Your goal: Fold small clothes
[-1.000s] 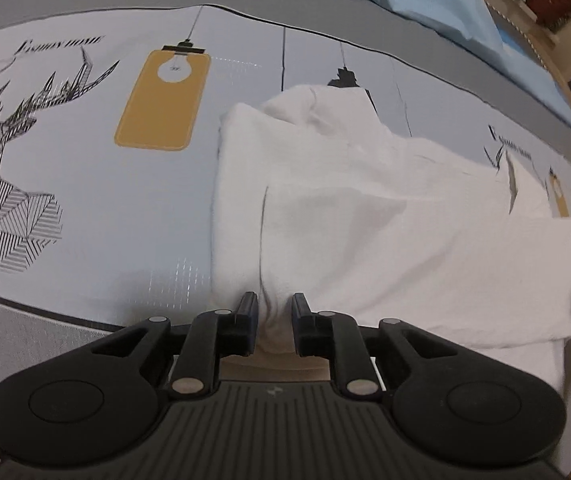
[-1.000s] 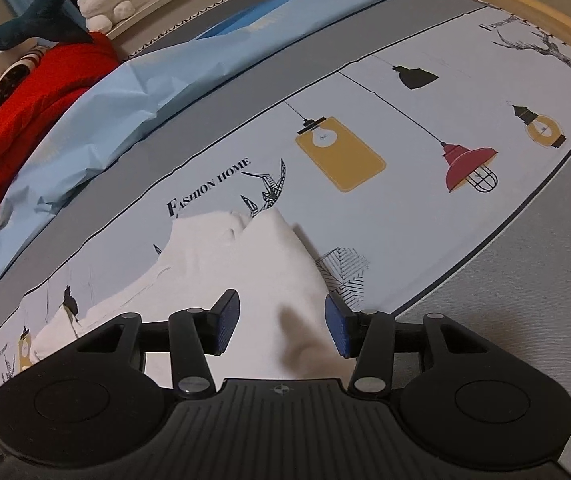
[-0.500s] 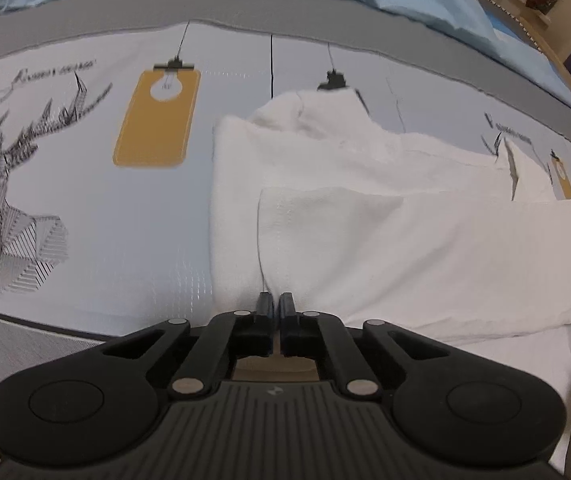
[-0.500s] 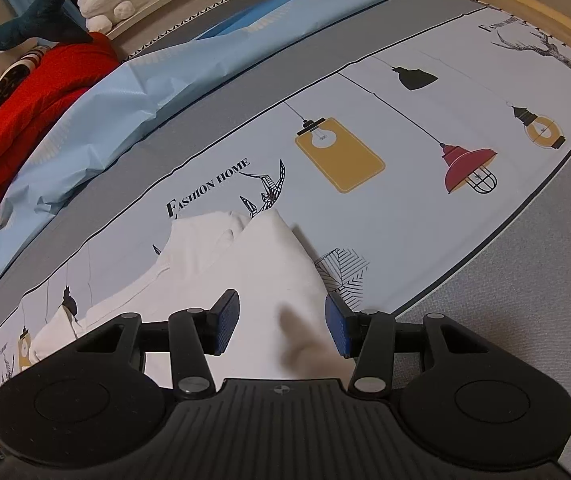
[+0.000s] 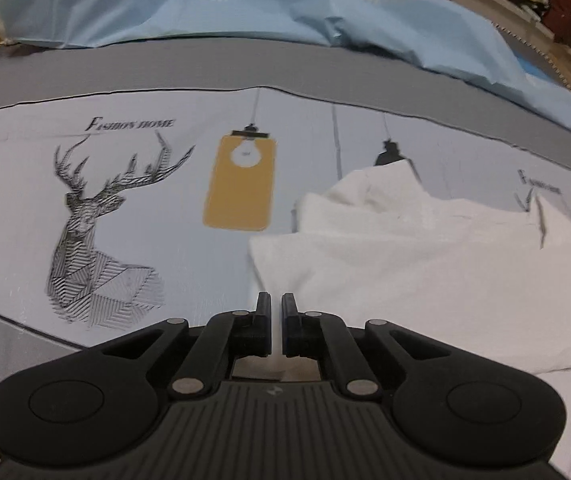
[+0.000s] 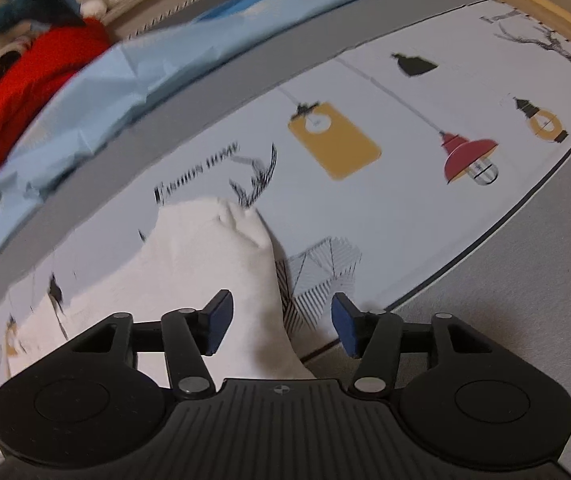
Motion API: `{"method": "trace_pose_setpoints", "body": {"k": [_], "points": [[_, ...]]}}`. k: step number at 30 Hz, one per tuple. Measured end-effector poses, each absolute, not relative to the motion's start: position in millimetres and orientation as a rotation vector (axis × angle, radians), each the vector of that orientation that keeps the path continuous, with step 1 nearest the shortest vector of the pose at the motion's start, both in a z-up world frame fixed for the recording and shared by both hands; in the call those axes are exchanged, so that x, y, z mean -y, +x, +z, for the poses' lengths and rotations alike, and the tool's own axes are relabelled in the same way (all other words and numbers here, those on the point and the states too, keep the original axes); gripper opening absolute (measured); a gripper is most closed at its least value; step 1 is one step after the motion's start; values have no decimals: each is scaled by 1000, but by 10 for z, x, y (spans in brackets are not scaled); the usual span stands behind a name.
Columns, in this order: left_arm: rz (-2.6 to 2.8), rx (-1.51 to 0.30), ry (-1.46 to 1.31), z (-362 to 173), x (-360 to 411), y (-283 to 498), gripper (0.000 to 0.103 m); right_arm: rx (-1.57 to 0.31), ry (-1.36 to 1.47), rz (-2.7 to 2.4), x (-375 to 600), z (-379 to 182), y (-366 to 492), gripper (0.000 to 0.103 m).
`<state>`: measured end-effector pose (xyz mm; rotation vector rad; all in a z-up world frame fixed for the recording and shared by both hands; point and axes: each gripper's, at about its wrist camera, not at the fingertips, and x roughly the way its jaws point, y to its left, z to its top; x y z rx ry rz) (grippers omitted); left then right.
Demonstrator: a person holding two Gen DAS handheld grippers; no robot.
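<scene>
A white garment [image 5: 425, 264] lies partly folded on a printed bedsheet [image 5: 165, 240], one layer doubled over another, its far end bunched near a black lamp print. In the left wrist view it spreads to the right of the left gripper [image 5: 275, 304], whose jaws are drawn almost together with only a thin slit between them; whether they pinch a fold of the cloth cannot be told. In the right wrist view the same garment [image 6: 205, 264] runs down between the right gripper [image 6: 281, 312], whose jaws are opening and stand clear of the cloth on either side. A deer print [image 5: 97, 232] and a yellow lamp print [image 5: 241, 184] mark the sheet. Beyond lie a light blue cover [image 5: 285, 12] and a red knit [image 6: 17, 92].
</scene>
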<state>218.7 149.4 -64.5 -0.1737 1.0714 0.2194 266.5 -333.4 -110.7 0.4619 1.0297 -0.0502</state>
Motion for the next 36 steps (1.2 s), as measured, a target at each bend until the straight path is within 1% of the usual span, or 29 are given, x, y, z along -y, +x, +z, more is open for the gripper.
{"method": "trace_pose_setpoints", "body": {"k": [3,8,9,10,11,13,15,17,18,19,20,21,22,24,26,27,28,29,30,31,33,35,36], "points": [[187,-1078,-213,-664,-1468,2220,5,-1086,405,-17,3215,-1254,2679,63],[187,-1075,-206,-679,-1433,2249,5,-1175,335,30,3074,-1502,2670,61],[184,-1075,-205,-683,-1428,2246,5,-1178,321,45,3048,-1512,2667,56],[181,-1076,-202,-686,-1424,2249,5,-1173,304,66,3020,-1499,2662,34],[178,-1077,-198,-687,-1418,2251,5,-1159,290,97,2998,-1471,2655,25],[167,-1080,-198,-689,-1411,2252,5,-1126,255,120,2991,-1381,2638,16],[140,-1081,-199,-684,-1391,2248,5,-1095,275,115,3096,-1272,2635,14],[108,-1091,-192,-695,-1342,2254,5,-1080,281,79,3215,-1194,2642,8],[92,-1099,-187,-707,-1317,2258,5,-1074,268,49,3272,-1173,2650,7],[77,-1106,-180,-723,-1289,2260,5,-1074,261,21,3318,-1170,2659,5],[62,-1113,-173,-741,-1257,2259,5,-1080,250,-19,3376,-1186,2669,6],[50,-1118,-170,-756,-1232,2258,5,-1090,237,-59,3422,-1196,2679,9],[41,-1122,-168,-770,-1214,2258,5,-1090,240,-80,3471,-1199,2674,9],[26,-1123,-169,-786,-1193,2258,5,-1019,321,-32,3526,-1102,2637,9],[22,-1126,-177,-821,-1203,2259,5,-985,334,69,3442,-1043,2607,9],[28,-1137,-178,-855,-1219,2262,5,-988,312,130,3357,-1063,2602,13],[42,-1160,-169,-913,-1235,2268,5,-1014,287,163,3290,-1121,2615,20],[74,-1202,-144,-1004,-1260,2278,5,-1079,246,174,3218,-1260,2630,24],[105,-1236,-120,-1084,-1277,2277,6,-1137,212,159,3192,-1400,2639,24],[131,-1252,-100,-1135,-1301,2265,15,-1175,192,138,3186,-1517,2639,23],[145,-1226,-123,-1068,-1342,2252,15,-1142,235,124,3217,-1485,2641,23],[113,-1141,-171,-923,-1378,2223,15,-1095,268,125,3240,-1386,2638,25],[97,-1121,-192,-904,-1387,2211,15,-1101,253,117,3239,-1384,2638,26]]}}
